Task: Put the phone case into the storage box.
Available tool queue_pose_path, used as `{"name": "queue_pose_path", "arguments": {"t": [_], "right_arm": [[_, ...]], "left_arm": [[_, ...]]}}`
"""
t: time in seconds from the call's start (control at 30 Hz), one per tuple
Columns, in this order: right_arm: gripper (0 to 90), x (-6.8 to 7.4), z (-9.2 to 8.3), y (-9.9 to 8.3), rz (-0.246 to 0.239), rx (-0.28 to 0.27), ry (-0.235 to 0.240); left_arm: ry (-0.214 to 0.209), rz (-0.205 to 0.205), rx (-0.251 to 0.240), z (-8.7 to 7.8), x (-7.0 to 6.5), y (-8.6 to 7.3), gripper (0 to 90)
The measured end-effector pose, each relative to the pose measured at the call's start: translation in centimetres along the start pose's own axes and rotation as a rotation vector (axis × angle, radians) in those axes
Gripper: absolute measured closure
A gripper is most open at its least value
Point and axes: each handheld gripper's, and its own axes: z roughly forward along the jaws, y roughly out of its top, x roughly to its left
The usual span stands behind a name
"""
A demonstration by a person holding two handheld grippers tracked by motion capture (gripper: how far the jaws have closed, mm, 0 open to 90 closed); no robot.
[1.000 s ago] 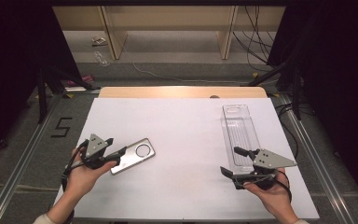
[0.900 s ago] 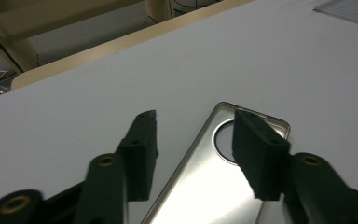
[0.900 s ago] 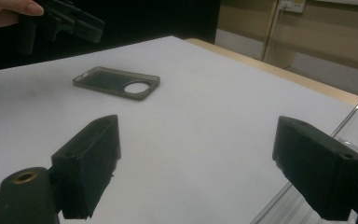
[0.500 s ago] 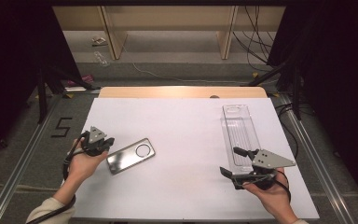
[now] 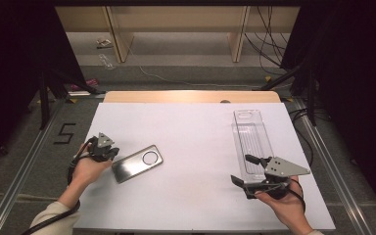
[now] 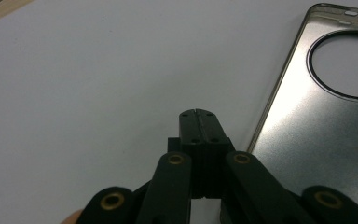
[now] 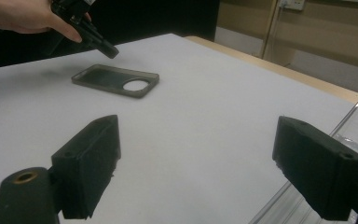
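A metallic phone case [image 5: 138, 164] with a round hole lies flat on the white table, left of centre. My left gripper [image 5: 108, 152] hovers just beside its left end. In the left gripper view the left gripper [image 6: 198, 115] is shut with nothing between its jaws, and the case [image 6: 326, 121] lies to its right. My right gripper [image 5: 242, 169] stands open at the near end of a clear plastic tray [image 5: 251, 137]. The right gripper [image 7: 205, 163] holds nothing; beyond it I see the case [image 7: 116, 80] and the left gripper [image 7: 108, 50].
The white sheet [image 5: 196, 137] covers the table, with a wooden strip [image 5: 191, 96] along the far edge. Dark stands and cables sit on the floor at both sides. A "5" mark [image 5: 64, 133] is taped left of the table.
The left gripper has drawn back off the case's left end, toward the table's left edge, and its jaws have closed. The case and the right gripper have stayed where they were.
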Motion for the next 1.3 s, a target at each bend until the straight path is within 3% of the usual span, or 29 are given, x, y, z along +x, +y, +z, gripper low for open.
{"name": "queue_pose_path", "arguments": {"t": [0.37, 0.63, 1.03, 1.3], "right_arm": [[16.2, 0.0, 0.0, 0.0, -0.002, 0.000, 0.001], [16.3, 0.0, 0.0, 0.0, -0.002, -0.002, 0.000], [16.2, 0.0, -0.1, 0.0, -0.001, -0.002, 0.000], [16.3, 0.0, -0.1, 0.0, -0.002, -0.001, 0.000]], "left_arm": [[-0.034, 0.014, 0.069, 0.6, -0.1, -0.6, 89.8], [-0.055, 0.010, 0.094, 0.4, -0.2, -0.7, 89.8], [-0.105, 0.052, 0.150, -0.8, -1.2, -1.0, 89.7], [-0.112, 0.076, 0.163, -1.0, -1.7, -1.0, 89.7]]}}
